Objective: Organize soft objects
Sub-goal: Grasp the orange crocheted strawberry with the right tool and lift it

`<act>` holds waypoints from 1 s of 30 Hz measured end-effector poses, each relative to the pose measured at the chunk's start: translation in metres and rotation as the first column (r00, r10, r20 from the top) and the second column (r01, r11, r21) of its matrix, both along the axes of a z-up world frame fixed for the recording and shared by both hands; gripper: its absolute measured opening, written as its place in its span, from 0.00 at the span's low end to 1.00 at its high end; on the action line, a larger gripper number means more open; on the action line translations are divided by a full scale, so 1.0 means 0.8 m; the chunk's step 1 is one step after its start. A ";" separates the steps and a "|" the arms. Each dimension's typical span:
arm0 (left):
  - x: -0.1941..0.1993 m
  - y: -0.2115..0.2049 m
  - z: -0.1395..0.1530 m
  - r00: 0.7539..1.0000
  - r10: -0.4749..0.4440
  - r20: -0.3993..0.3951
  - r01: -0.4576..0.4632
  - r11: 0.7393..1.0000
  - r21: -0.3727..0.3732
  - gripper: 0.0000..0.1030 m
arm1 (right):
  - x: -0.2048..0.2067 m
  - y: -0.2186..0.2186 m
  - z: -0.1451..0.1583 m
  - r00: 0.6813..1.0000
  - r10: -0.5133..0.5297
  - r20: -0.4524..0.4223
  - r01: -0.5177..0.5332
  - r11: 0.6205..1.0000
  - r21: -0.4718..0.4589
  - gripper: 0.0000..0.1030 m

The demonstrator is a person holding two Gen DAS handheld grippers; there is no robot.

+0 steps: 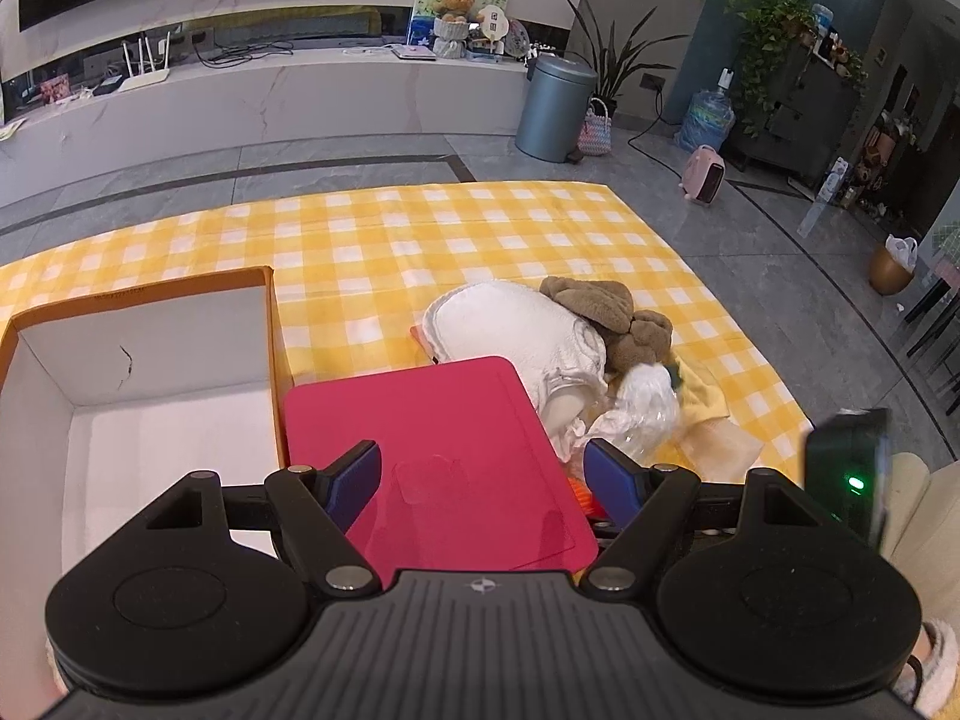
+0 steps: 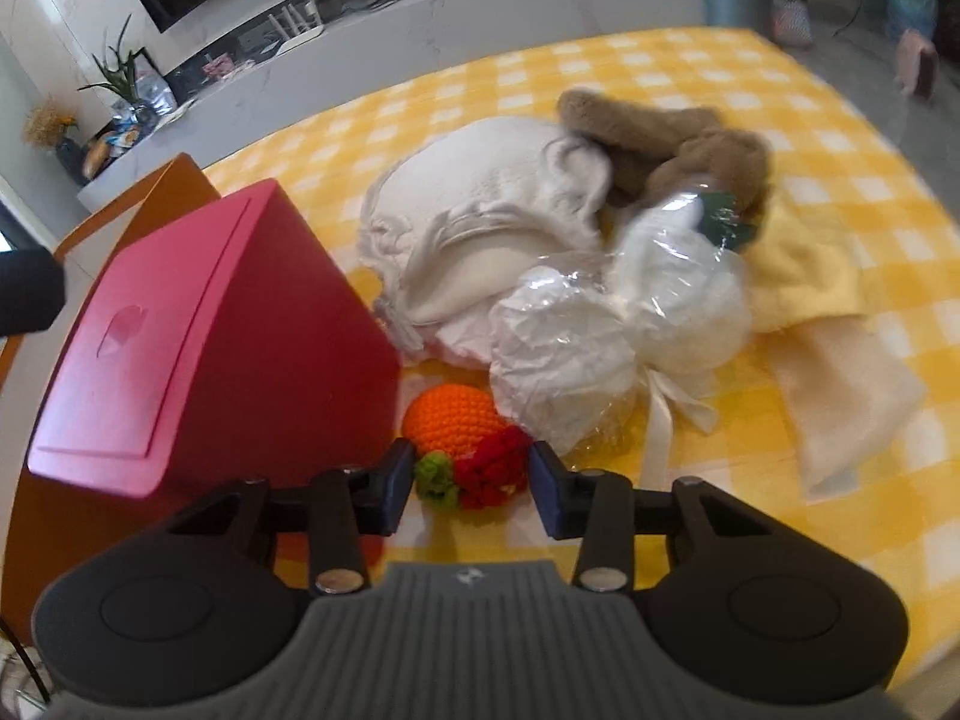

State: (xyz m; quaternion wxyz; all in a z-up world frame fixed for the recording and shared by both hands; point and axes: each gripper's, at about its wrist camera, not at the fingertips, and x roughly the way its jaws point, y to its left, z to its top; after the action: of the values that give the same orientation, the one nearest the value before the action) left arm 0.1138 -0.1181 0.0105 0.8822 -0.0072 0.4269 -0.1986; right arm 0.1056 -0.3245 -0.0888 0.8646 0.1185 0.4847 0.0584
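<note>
With the right gripper (image 2: 472, 483) open astride the red crocheted toy (image 2: 492, 474), close gently at mid-body, clear of the orange crocheted ball (image 2: 450, 420); the left gripper (image 1: 483, 483) hangs open, empty.

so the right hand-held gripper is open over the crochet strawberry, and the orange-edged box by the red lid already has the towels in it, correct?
Not quite. The left wrist view shows the box holding nothing. The rest holds: right hand-held gripper open around the strawberry, red lid beside the box.
</note>
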 end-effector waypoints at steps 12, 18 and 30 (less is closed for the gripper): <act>-0.009 0.004 0.004 1.000 -0.024 0.016 0.024 1.000 -0.010 0.88 | -0.020 -0.012 0.000 0.993 -0.061 -0.097 0.041 0.980 -0.196 0.58; -0.010 0.005 0.001 1.000 -0.020 0.006 0.020 1.000 0.000 0.88 | -0.015 -0.007 -0.005 0.994 -0.058 -0.097 0.037 0.977 -0.210 0.60; -0.020 -0.010 0.021 0.998 -0.041 0.042 0.039 0.998 0.042 0.88 | -0.040 -0.010 0.034 0.999 -0.022 0.030 0.026 0.988 -0.152 0.46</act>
State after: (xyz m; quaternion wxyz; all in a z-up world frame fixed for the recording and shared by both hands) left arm 0.0980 -0.1263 0.0276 0.8870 0.0237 0.4120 -0.2074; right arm 0.0736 -0.3324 -0.0613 0.8785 0.0572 0.4742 0.0124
